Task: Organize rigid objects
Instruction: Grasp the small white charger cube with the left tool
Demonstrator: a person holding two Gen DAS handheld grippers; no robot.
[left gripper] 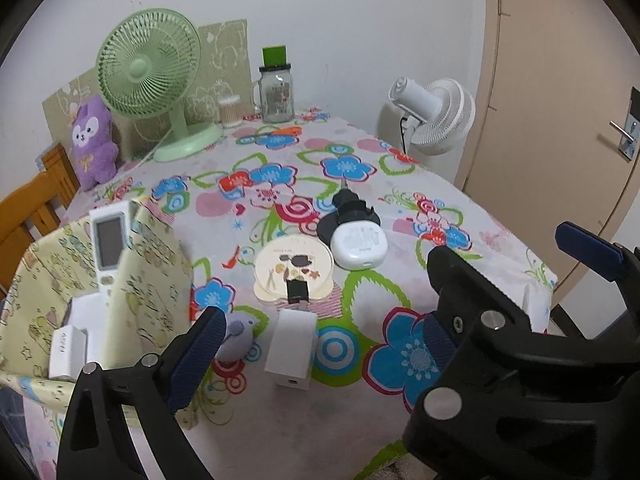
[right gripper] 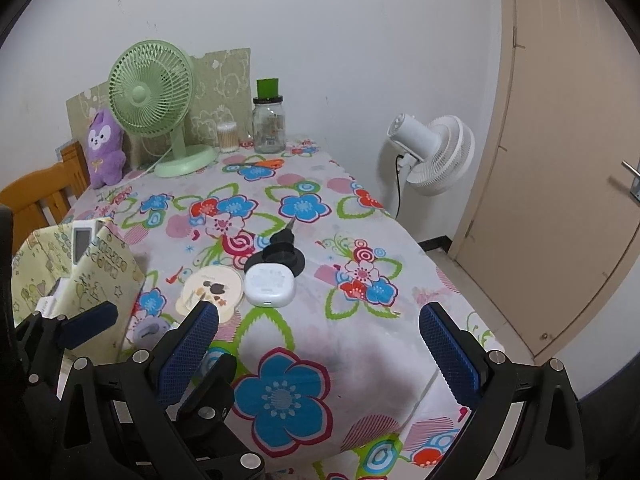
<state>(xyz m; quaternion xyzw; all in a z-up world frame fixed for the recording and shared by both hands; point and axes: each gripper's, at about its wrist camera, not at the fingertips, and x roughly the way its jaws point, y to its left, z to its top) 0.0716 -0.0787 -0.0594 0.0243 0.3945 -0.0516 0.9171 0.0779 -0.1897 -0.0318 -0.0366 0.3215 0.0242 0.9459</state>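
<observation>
Fingers of left gripper [left gripper: 320,344] spread, nothing pinched; white charger block [left gripper: 291,346] between tips. Right gripper [right gripper: 320,344] likewise spread, white rounded case [right gripper: 270,286] ahead.

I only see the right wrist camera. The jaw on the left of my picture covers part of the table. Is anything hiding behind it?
Observer: Yes. A white charger block sits on the tablecloth, on the near side of the round cream disc.
Operator: Ooh! Is anything on the disc too?
Observer: A small black block sits at the disc's near edge, between the disc and the charger block.
</observation>
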